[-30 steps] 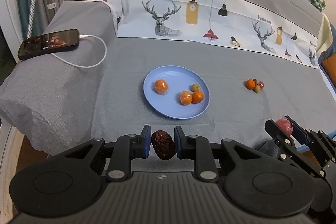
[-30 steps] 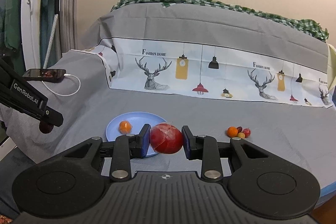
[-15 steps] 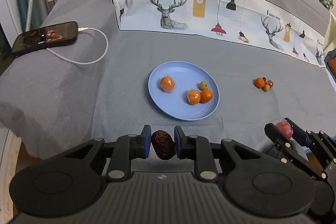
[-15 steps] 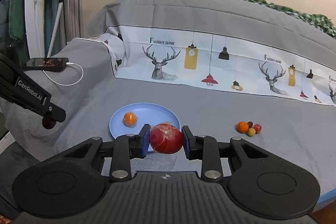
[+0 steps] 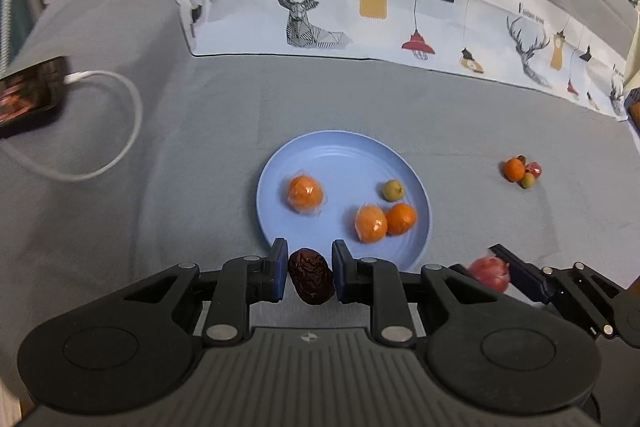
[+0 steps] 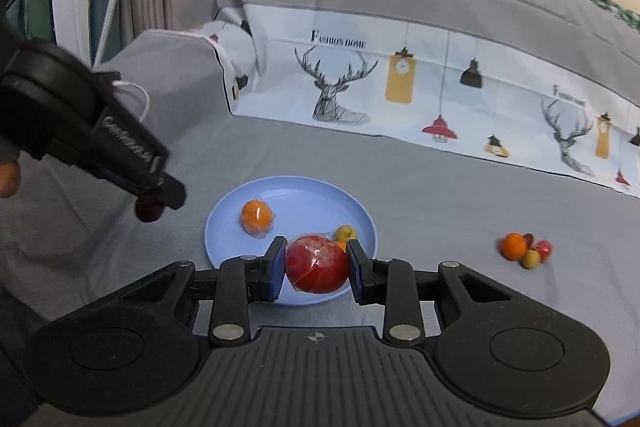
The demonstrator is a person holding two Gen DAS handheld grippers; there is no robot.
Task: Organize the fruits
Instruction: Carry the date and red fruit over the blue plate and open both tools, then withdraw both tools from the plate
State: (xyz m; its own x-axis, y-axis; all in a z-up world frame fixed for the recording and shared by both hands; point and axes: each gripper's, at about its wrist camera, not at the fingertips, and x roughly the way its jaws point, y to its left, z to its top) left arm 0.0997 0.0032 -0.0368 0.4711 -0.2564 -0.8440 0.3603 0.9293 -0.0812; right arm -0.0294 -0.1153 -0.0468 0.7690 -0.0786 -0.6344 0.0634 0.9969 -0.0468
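Together we hover at the near edge of the blue plate; our right gripper clamps a red apple, our left gripper pinches a wrinkled date, loose small fruits lying toward the bed's right edge

- Dried red date: dark, wrinkled, pinched between the left gripper pads.
- Red apple: in clear wrap, clamped between the right gripper pads.
- Blue plate: just ahead of both grippers, carrying two wrapped oranges, one bare orange and a small green fruit.
- Loose cluster: an orange, a green fruit and a red one, touching, ahead and well right of the left gripper.
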